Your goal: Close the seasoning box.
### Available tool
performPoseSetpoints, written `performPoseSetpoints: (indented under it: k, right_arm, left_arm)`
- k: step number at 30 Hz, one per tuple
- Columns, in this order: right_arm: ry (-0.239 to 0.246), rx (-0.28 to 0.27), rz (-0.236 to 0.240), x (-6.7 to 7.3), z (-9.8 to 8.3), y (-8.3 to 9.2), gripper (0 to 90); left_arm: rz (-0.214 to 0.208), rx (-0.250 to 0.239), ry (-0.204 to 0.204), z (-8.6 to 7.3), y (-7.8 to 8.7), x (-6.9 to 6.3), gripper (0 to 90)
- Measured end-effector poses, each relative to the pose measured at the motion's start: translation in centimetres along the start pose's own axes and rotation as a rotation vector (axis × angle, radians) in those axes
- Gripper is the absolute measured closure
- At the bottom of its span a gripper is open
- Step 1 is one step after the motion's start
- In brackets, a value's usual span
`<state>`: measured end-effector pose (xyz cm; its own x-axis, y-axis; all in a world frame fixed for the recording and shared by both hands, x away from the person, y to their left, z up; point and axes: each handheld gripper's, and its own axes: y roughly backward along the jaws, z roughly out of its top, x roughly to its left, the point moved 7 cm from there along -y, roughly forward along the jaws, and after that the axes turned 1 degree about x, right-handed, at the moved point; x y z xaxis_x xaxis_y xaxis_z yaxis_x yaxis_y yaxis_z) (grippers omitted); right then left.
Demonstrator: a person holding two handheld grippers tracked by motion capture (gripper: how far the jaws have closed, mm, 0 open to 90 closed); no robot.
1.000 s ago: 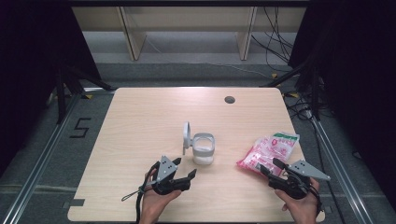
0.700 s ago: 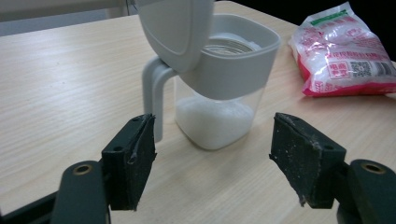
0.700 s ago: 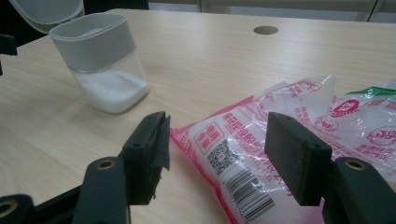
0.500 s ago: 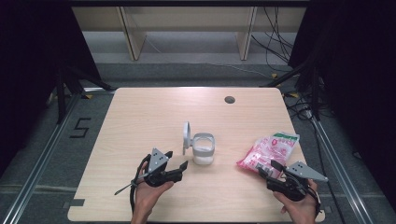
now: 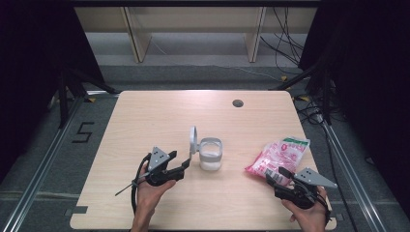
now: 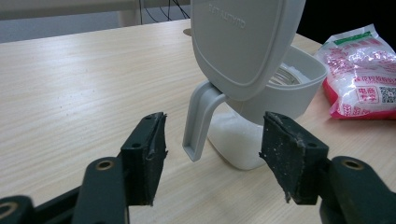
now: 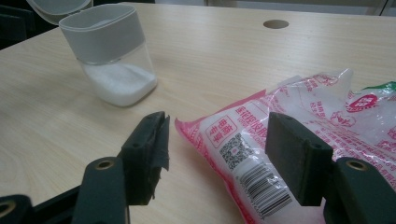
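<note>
Since lid is up: the clear plastic jar with grey collar and raised hinged lid [image 5: 211, 153], mid-table and part-filled with white grains, can tip if its lid tab [image 6: 200, 122] is bumped.
Left gripper [image 6: 212, 156]: jaws have just been closing, half-wide, tab between, untouched.
Right gripper [image 7: 217, 156]: jaws half-wide around the pink-printed plastic bag [image 7: 285, 140] corner; a pull may spill it.

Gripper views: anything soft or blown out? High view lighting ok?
Left gripper view: jaws sharp, pink bag slightly soft, mild sheen on the table. Right gripper view: container crisp, far table edge blurred. High view: table evenly lit, surroundings black.
</note>
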<state>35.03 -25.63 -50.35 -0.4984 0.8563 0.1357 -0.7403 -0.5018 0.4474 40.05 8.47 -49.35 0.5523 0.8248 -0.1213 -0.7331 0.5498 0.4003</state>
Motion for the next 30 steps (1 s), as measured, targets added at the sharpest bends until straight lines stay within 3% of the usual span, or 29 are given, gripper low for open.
performPoseSetpoints:
  k: [2, 3, 4, 7, 9, 10, 13, 14, 15, 17, 18, 19, 21, 22, 25, 28, 30]
  right_arm:
    - [0.015, 0.005, 0.003, -0.1, 0.0, -0.1, 39.2]
    - [0.011, 0.005, 0.008, -0.1, 0.0, -0.1, 39.2]
    - [-0.019, 0.014, 0.007, 0.2, -0.1, 0.0, 39.1]
    - [-0.018, 0.013, 0.007, 0.2, -0.1, -0.1, 39.2]
    - [-0.015, 0.015, 0.005, 0.2, -0.1, 0.0, 39.2]
    - [0.01, 0.007, 0.005, 0.0, -0.1, -0.1, 39.2]
    - [0.016, 0.006, 0.002, -0.1, -0.1, -0.1, 39.1]
    - [-0.021, 0.018, 0.001, 0.2, -0.2, 0.0, 38.9]
    - [-0.021, 0.018, 0.001, 0.2, -0.2, 0.0, 38.9]
    - [-0.012, 0.013, -0.001, 0.1, -0.1, 0.0, 38.8]
    - [0.016, 0.004, 0.001, -0.1, 0.0, -0.1, 38.8]
    - [0.006, 0.016, 0.006, 0.1, -0.1, 0.0, 38.8]
    - [0.018, 0.0, 0.017, 0.1, 0.0, -0.2, 38.8]
    - [0.021, 0.024, 0.023, 0.1, -0.1, -0.1, 38.8]
    - [0.03, 0.022, 0.018, 0.0, -0.1, -0.1, 38.8]
    - [0.029, 0.023, 0.011, 0.0, -0.2, -0.1, 38.8]
    - [0.014, 0.02, 0.012, 0.0, -0.2, -0.1, 38.7]
  left_arm:
    - [-0.008, 0.006, -0.01, 0.1, -0.2, 0.1, 45.3]
    - [-0.003, 0.008, -0.012, 0.1, -0.2, 0.2, 45.4]
    - [-0.003, 0.01, -0.045, 0.2, -0.1, 0.5, 46.9]
    - [-0.007, -0.005, -0.055, 0.6, -0.1, 0.6, 55.1]
    - [-0.007, -0.006, -0.03, 0.8, -0.2, 0.8, 57.3]
    - [-0.018, -0.013, -0.045, 1.0, -0.3, 0.9, 59.3]
    - [-0.011, -0.018, -0.039, 1.4, -0.4, 0.9, 64.6]
    - [-0.012, -0.019, -0.052, 1.5, -0.5, 0.9, 69.7]
    - [-0.007, -0.018, -0.07, 1.6, -0.5, 1.0, 69.7]
    - [0.002, -0.018, -0.097, 1.8, -0.8, 0.9, 73.7]
    - [0.0, -0.02, -0.106, 1.8, -0.9, 0.8, 75.8]
    - [0.001, -0.015, -0.115, 1.9, -1.0, 0.8, 79.8]
    - [0.005, -0.028, -0.116, 2.1, -1.2, 0.8, 82.0]
    - [0.004, -0.026, -0.121, 2.2, -1.2, 0.9, 84.8]
    - [-0.013, -0.033, -0.107, 2.4, -1.3, 0.7, 86.4]
    - [-0.029, -0.035, -0.131, 2.8, -1.3, 0.4, 87.9]
    - [-0.035, -0.034, -0.126, 2.9, -1.2, 0.3, 88.7]
